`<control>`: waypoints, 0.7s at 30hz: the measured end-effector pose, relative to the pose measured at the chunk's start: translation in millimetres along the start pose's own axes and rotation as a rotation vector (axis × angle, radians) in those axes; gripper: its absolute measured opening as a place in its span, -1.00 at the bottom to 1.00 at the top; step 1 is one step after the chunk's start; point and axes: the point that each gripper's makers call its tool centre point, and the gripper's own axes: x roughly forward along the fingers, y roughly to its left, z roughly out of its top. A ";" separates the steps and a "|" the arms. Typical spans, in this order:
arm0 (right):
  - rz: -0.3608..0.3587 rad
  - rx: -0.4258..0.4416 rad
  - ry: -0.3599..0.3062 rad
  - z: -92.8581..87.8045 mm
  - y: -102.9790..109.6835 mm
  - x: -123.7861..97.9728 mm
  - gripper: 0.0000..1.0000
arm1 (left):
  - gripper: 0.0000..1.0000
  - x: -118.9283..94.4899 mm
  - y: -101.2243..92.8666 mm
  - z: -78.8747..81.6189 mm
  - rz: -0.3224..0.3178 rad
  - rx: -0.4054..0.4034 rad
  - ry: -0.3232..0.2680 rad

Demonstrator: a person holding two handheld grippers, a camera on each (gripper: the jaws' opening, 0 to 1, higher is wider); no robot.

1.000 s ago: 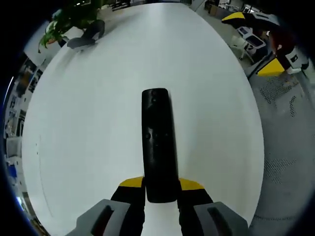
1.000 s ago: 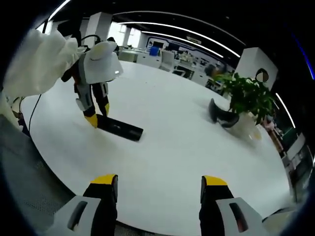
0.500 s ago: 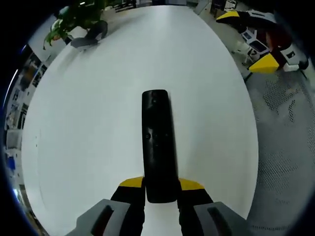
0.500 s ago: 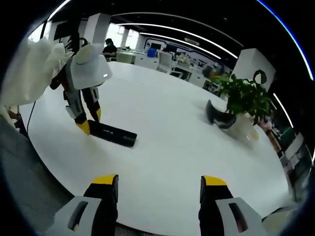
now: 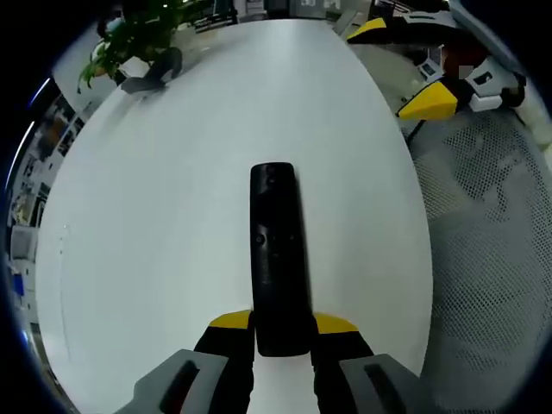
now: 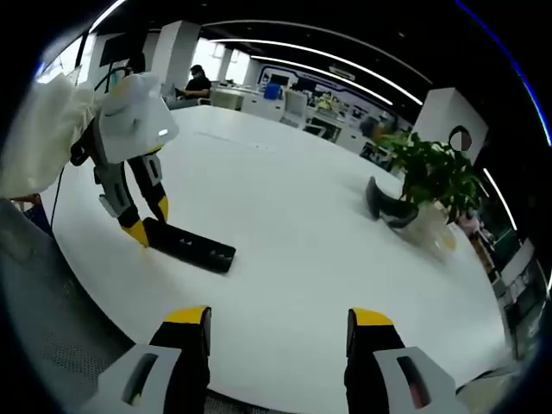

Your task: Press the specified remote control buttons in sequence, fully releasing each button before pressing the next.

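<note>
The remote (image 5: 277,259) lies flat on the white table (image 5: 155,224), running up the middle of the left gripper view from bottom centre, its near end pinched between the yellow-tipped jaws of the left gripper (image 5: 280,328). Those jaws are drawn in tight against both sides of the remote's tail. I'd say that grip is there to pin it down and keep it from skidding when a button gets pushed, with the button face left bare and turned upward.

In the right gripper view the same remote (image 6: 188,247) sits at centre left, near the table's edge, with the left gripper (image 6: 142,226) standing over its left end, steeply tilted, and a pale sleeve (image 6: 39,142) behind it at upper left. The right gripper (image 6: 278,321) rises from the bottom of that view with its jaws set wide apart and nothing between them. It hangs off the table edge, well apart from the remote. To my eye it is held back so both hands and the remote stay in sight before it goes in to press; no button is touched yet.

A plant (image 6: 435,177) and a dark curved thing (image 6: 392,210) beside it sit at the right of that view, far from the work.
</note>
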 end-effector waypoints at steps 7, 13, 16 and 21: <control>0.011 0.007 0.015 -2.1 1.3 0.0 0.16 | -0.53 -0.5 -11.5 -0.1 -0.009 0.015 -0.016; 0.051 0.014 0.033 -4.5 8.0 1.0 0.01 | -0.53 -1.4 -27.6 -0.4 -0.021 0.050 -0.035; 0.080 0.018 0.039 -4.5 13.4 1.0 -0.07 | -0.53 -1.3 -33.8 -0.8 -0.024 0.055 -0.043; 0.120 0.041 0.048 -3.1 18.8 1.3 -0.20 | -0.53 -1.6 -48.8 -0.8 -0.027 0.061 -0.065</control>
